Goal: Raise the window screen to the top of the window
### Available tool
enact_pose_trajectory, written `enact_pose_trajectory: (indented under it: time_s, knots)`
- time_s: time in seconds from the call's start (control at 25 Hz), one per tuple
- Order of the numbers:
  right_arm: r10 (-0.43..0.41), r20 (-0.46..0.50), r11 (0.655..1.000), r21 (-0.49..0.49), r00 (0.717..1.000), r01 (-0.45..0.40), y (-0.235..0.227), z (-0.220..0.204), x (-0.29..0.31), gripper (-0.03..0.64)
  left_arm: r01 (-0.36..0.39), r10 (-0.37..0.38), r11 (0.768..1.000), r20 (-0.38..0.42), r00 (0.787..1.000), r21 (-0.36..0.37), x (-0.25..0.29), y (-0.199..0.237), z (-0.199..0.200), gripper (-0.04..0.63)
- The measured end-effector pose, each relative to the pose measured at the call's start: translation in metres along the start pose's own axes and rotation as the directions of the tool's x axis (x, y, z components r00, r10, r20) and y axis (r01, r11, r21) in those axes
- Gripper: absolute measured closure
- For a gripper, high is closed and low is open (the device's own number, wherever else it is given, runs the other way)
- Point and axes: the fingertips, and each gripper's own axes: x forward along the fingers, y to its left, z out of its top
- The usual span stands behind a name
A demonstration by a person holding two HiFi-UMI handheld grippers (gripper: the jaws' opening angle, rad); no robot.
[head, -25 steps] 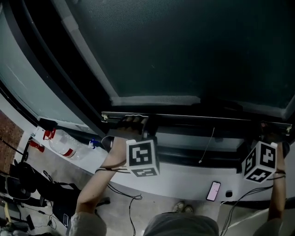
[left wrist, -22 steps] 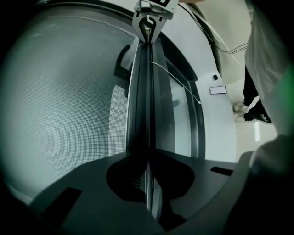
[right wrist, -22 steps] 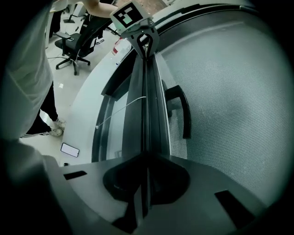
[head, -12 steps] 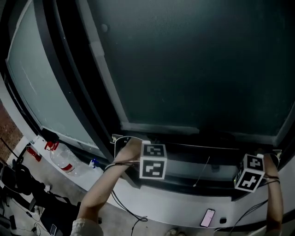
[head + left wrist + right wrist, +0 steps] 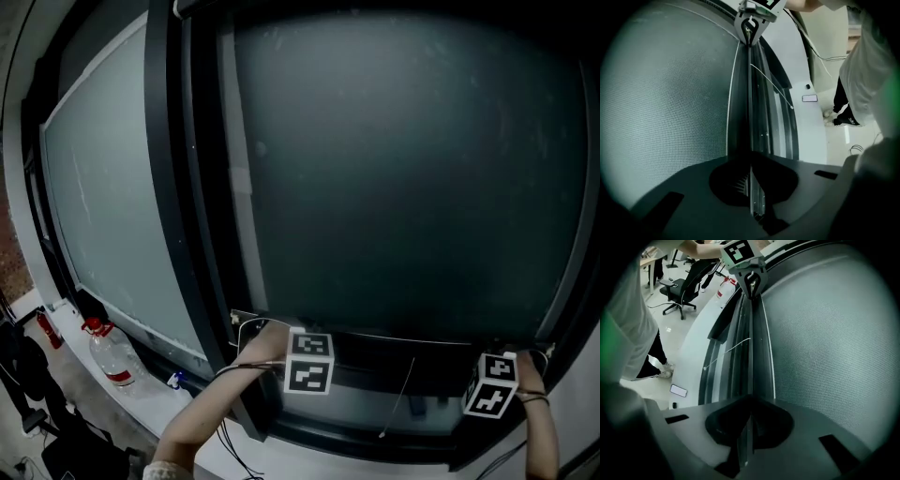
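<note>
I have the left gripper (image 5: 249, 328) and the right gripper (image 5: 535, 355) each clamped shut on the window screen's (image 5: 403, 187) bottom rail (image 5: 403, 337), low in the head view, so I judge most of the lift remains.

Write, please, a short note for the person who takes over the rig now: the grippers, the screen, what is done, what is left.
Left gripper: shut on the screen's bottom rail, near its left end.
Right gripper: shut on the same rail, near its right end.
Screen: the mesh covers nearly the whole pane, and the rail sits low in the window.
Done: both grips are set on the rail.
Left: the lift itself. Raise both ends together, probably keeping the rail level, up to the top of the window.
</note>
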Motion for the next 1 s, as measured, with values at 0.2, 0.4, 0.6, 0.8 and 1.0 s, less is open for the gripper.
enact_pose_trajectory:
  time_s: [0.2,0.4,0.6,0.8,1.0]
  knots:
    - [-0.217,0.018,0.976,-0.015,0.976,0.217,-0.064,0.004,-0.05,0.6,-0.2,0.2,0.98,0.008,0.98,-0.007,-0.057,0.063,-0.003,0.578]
    - [-0.358,0.044,0.933,-0.012,0.933,0.358,-0.123,0.009,-0.104,0.6,-0.347,0.347,0.938,0.03,0.937,-0.009,-0.117,0.122,-0.003,0.578]
    - [-0.541,0.056,0.839,-0.033,0.839,0.544,-0.193,0.016,-0.17,0.6,-0.553,0.554,0.832,0.038,0.831,-0.036,-0.191,0.187,-0.006,0.578]
    - [-0.637,0.049,0.767,-0.056,0.77,0.639,-0.252,0.022,-0.224,0.6,-0.655,0.655,0.755,-0.042,0.755,-0.006,-0.248,0.245,-0.008,0.583]
    - [-0.717,0.03,0.694,-0.065,0.697,0.717,-0.306,0.026,-0.274,0.6,-0.712,0.71,0.702,-0.05,0.702,-0.016,-0.301,0.295,-0.008,0.583]
